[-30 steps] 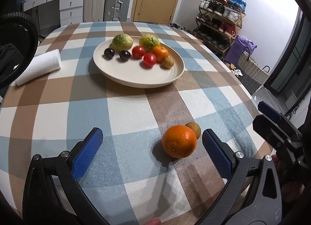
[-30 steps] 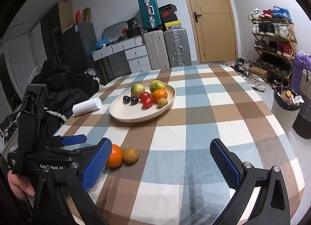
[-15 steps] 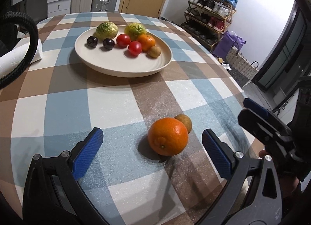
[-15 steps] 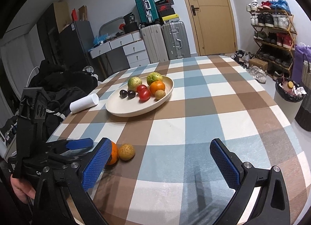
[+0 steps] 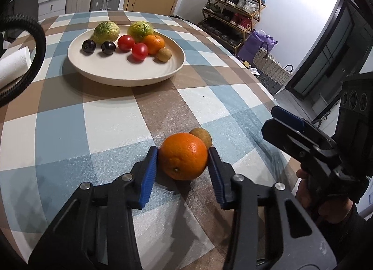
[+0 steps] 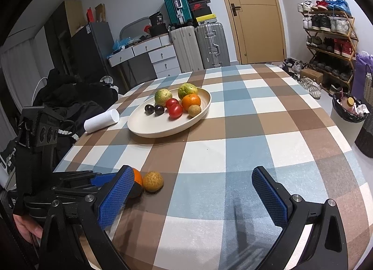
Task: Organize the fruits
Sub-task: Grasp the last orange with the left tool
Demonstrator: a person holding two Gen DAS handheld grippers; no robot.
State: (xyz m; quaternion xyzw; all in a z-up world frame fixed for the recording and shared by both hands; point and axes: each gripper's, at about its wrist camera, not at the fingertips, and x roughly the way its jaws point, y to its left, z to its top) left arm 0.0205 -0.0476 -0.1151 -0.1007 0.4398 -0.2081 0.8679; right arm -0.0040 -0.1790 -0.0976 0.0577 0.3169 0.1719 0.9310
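One big round table (image 6: 244,130) fills both views, with a checked cloth in blue, brown and white. Everything below is placed from the one cream plate (image 5: 121,76) that sits on it.

The plate holds eight fruits: two bumpy green ones (image 5: 106,29) at its far side, two dark plums (image 5: 108,47), two red tomatoes (image 5: 139,51), one small orange (image 5: 153,43) and one small brown fruit (image 5: 164,54).

Two more fruits lie on the cloth well on the near side of the plate, close to the table edge. One is a big orange (image 5: 183,159). The other is a little brown bumpy fruit (image 6: 153,181), touching the orange on the side toward the plate.

There are two grippers. The left gripper (image 5: 183,165) is closed in narrow, with its blue pads (image 5: 149,172) pressed on both sides of the big orange, which sits on the cloth. The right gripper (image 6: 193,197) is spread wide and holds nothing. It hangs over bare cloth, on the near side of the plate and just beside the two loose fruits.

One white paper roll (image 6: 101,120) lies left of the plate. Nothing lies on the cloth between the loose fruits and the plate. Beyond the plate, past the table, stand two grey suitcases (image 6: 198,47), a shoe rack (image 6: 328,36) and a door (image 6: 251,13).
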